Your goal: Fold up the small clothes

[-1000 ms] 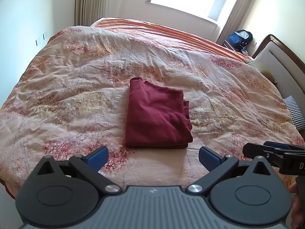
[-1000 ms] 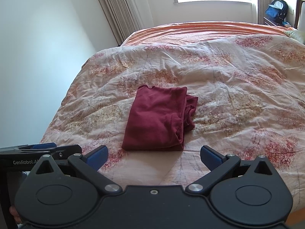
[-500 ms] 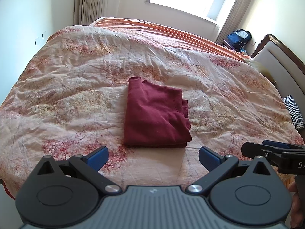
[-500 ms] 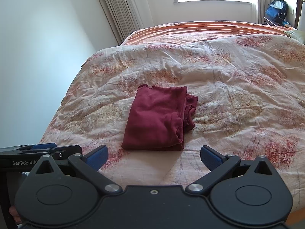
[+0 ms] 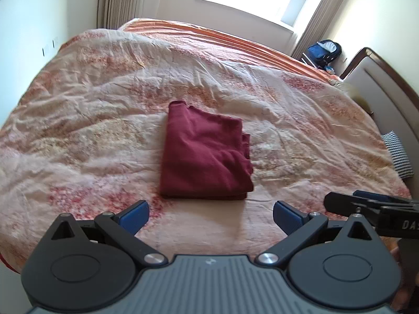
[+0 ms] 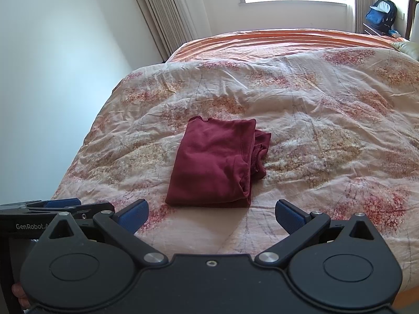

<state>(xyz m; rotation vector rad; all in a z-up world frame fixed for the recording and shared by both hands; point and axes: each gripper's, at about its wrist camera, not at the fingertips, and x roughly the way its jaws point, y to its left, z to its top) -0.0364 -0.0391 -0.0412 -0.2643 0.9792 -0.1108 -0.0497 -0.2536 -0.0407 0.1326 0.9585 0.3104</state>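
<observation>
I am holding my left claw (image 5: 210, 216) and right claw (image 6: 211, 216) spread wide and empty, side by side above the bed's near edge. The maroon garment (image 5: 205, 158) is lying folded just beyond on the quilt (image 5: 86, 120), untouched. Folding appears finished; any next move needs only tidying its ragged right edge. Open quilt is surrounding it.

Bed's near edge hidden behind gripper body | headboard (image 5: 387, 83) cut by right edge | backpack (image 6: 381, 11) contents too small

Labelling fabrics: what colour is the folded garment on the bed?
Dark maroon folded cloth garment, plain; right wrist view shows it best.
</observation>
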